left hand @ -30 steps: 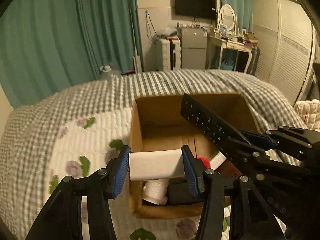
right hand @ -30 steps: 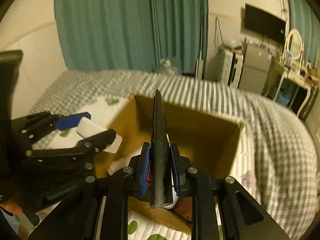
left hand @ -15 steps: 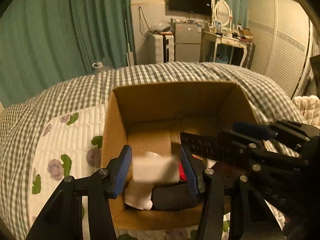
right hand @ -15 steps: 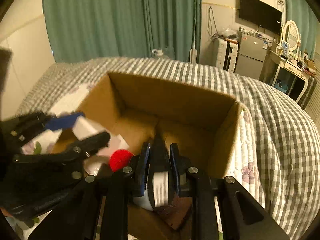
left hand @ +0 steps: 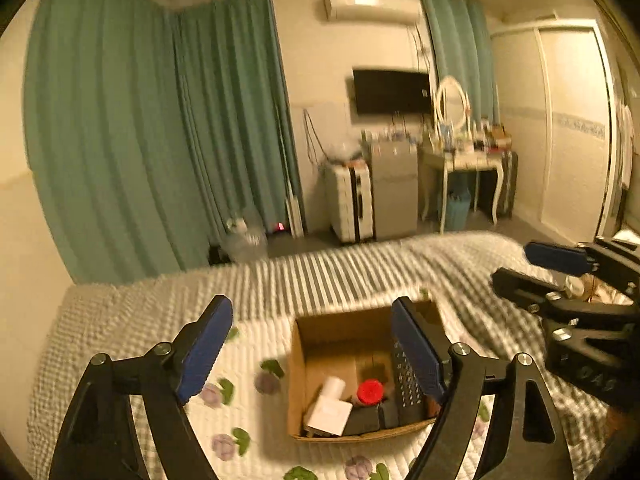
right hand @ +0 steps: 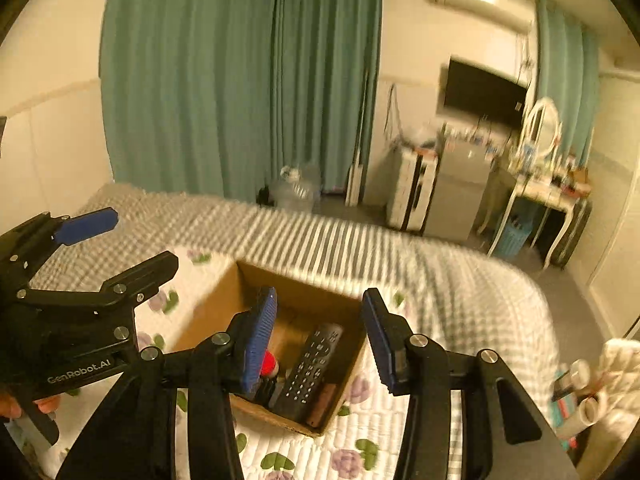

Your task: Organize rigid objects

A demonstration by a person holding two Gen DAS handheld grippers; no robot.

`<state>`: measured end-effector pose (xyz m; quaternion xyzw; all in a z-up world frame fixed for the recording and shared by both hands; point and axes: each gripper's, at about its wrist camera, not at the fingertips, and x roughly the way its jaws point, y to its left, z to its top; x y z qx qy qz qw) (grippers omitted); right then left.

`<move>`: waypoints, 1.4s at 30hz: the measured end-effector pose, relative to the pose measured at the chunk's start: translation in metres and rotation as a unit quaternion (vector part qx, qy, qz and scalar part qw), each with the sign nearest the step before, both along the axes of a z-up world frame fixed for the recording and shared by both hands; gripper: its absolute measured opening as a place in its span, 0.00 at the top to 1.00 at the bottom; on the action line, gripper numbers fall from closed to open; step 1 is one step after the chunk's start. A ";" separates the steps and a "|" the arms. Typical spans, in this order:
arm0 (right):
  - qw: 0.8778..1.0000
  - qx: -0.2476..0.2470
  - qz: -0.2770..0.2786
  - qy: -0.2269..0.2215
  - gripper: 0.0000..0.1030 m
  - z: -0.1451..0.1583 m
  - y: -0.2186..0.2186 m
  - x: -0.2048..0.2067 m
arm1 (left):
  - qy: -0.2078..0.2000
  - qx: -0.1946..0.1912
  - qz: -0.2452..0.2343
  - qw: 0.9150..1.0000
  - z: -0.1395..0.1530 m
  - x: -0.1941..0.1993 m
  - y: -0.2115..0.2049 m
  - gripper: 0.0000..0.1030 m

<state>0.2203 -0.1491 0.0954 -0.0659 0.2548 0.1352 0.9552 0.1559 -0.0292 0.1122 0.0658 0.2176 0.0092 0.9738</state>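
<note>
A cardboard box (left hand: pixel 298 376) sits on the bed and also shows in the right wrist view (right hand: pixel 208 312). Inside lie a white box (left hand: pixel 329 416), a white cylinder (left hand: pixel 332 387), a red-capped item (left hand: pixel 369 392) and a black remote (left hand: pixel 405 388), which also shows in the right wrist view (right hand: pixel 310 368). My left gripper (left hand: pixel 310 340) is open and empty, raised above the box. My right gripper (right hand: pixel 320 332) is open and empty, also above the box. Each gripper shows in the other's view, the right one (left hand: pixel 540 268) and the left one (right hand: pixel 120 236).
The bed has a grey checked cover (left hand: pixel 360 272) and a white floral quilt (left hand: pixel 248 400). Teal curtains (right hand: pixel 240 80), a suitcase (left hand: pixel 348 200), a small fridge (left hand: pixel 394 188) and a dressing table (left hand: pixel 468 164) stand beyond. Rolled white items (right hand: pixel 592 392) lie at the right.
Both grippers have opened, letting the white box and the remote drop into the cardboard box, and have pulled up and back away from it.
</note>
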 end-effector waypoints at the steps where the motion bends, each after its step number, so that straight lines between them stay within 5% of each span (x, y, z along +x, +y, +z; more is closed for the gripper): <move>1: 1.000 0.003 -0.002 -0.011 0.56 0.013 -0.001 -0.013 | -0.009 -0.001 0.003 1.000 0.008 -0.009 0.002 0.18; 3: 0.999 0.016 0.006 -0.033 0.55 0.035 -0.002 -0.038 | -0.026 -0.009 0.007 1.000 0.021 -0.028 0.009 0.18; 8: 0.995 0.052 0.016 -0.087 0.26 0.064 -0.002 -0.100 | -0.080 -0.021 -0.003 0.997 0.026 -0.079 0.026 0.11; 12: 0.991 0.101 -0.006 -0.089 0.19 0.047 0.000 -0.117 | -0.099 -0.005 0.017 0.995 0.009 -0.098 0.037 0.07; 14: 0.990 0.115 -0.017 -0.084 0.01 0.031 0.003 -0.116 | -0.092 -0.014 0.026 0.995 -0.005 -0.100 0.045 0.07; 27: 0.996 0.067 -0.053 -0.022 0.00 -0.121 0.023 -0.072 | -0.020 -0.051 0.033 0.998 -0.107 -0.080 0.067 0.05; 31: 0.996 0.051 -0.063 -0.027 0.00 -0.130 0.026 -0.069 | -0.020 -0.033 0.029 0.999 -0.124 -0.081 0.058 0.05; 36: 0.995 0.052 -0.085 -0.032 0.00 -0.130 0.022 -0.072 | -0.018 -0.073 0.026 0.997 -0.131 -0.081 0.066 0.05; 42: 0.994 0.065 -0.086 -0.025 0.00 -0.136 0.016 -0.075 | -0.019 -0.059 0.025 0.998 -0.133 -0.079 0.061 0.05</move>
